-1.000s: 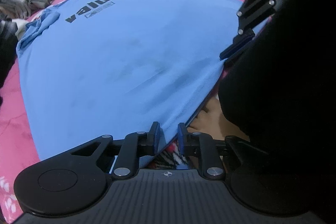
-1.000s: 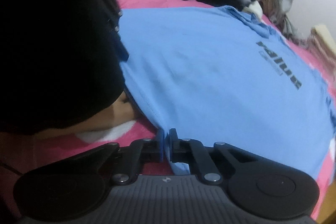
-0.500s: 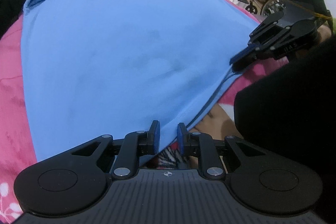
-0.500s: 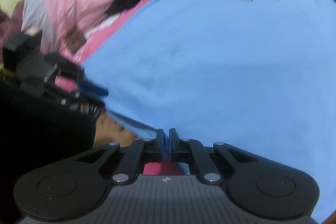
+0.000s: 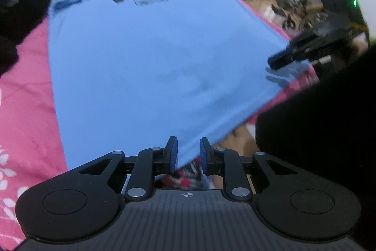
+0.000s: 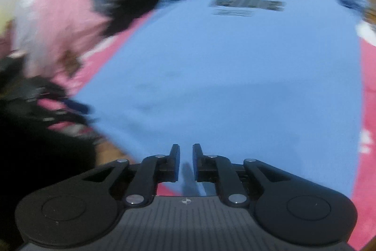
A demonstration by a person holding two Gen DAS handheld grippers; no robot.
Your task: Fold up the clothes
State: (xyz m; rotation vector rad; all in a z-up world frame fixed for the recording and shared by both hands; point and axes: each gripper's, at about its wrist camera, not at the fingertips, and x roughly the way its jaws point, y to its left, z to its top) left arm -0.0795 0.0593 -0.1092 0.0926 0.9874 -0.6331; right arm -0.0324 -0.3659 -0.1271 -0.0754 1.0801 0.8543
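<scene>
Left gripper (image 5: 187,152) parted at blue T-shirt (image 5: 152,67) hem, right gripper (image 6: 186,160) parted

Your left gripper (image 5: 187,154) sits with its jaws parted. Your right gripper (image 6: 186,161) is parted too, held off to its right.

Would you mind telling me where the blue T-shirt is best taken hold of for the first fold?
Grip the blue T-shirt at its two bottom hem corners, coming in from the hem side. It lies flat on the pink bedspread with the printed chest far off, so the hem is the nearest free edge. The left tongs and right tongs sit there, jaws apart.
</scene>
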